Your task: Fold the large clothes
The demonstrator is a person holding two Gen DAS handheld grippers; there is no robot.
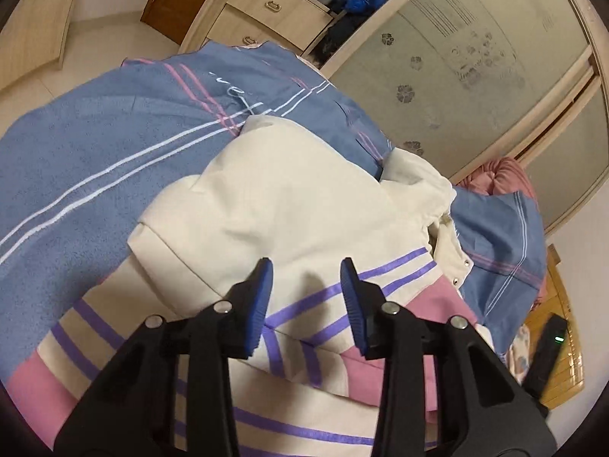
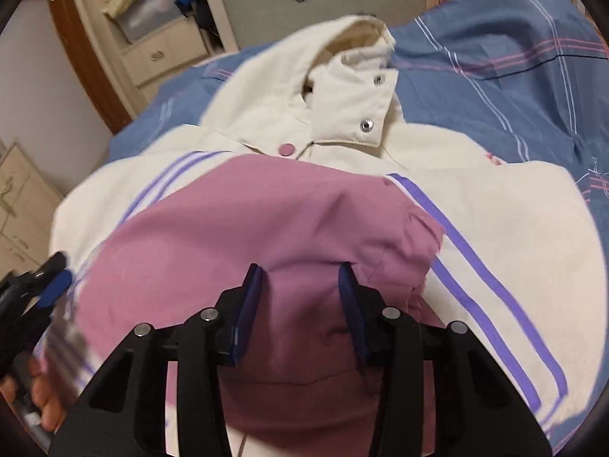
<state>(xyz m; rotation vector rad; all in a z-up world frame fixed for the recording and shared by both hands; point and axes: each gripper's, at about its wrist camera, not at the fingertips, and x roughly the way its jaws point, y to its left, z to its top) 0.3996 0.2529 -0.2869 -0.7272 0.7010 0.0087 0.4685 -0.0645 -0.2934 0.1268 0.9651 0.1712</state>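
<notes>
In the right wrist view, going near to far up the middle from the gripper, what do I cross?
Right gripper → pink jacket panel → pink snap button → cream collar with metal snaps → grey frosted wardrobe door.

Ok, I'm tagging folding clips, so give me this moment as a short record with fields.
garment: cream jacket with purple stripes and a pink panel
surface: blue striped bedcover
collar: snap buttons showing, undone
left gripper: fingers apart, nothing between them, above the jacket
right gripper: fingers apart over the pink panel, no grip
background: wardrobe with frosted sliding doors
</notes>
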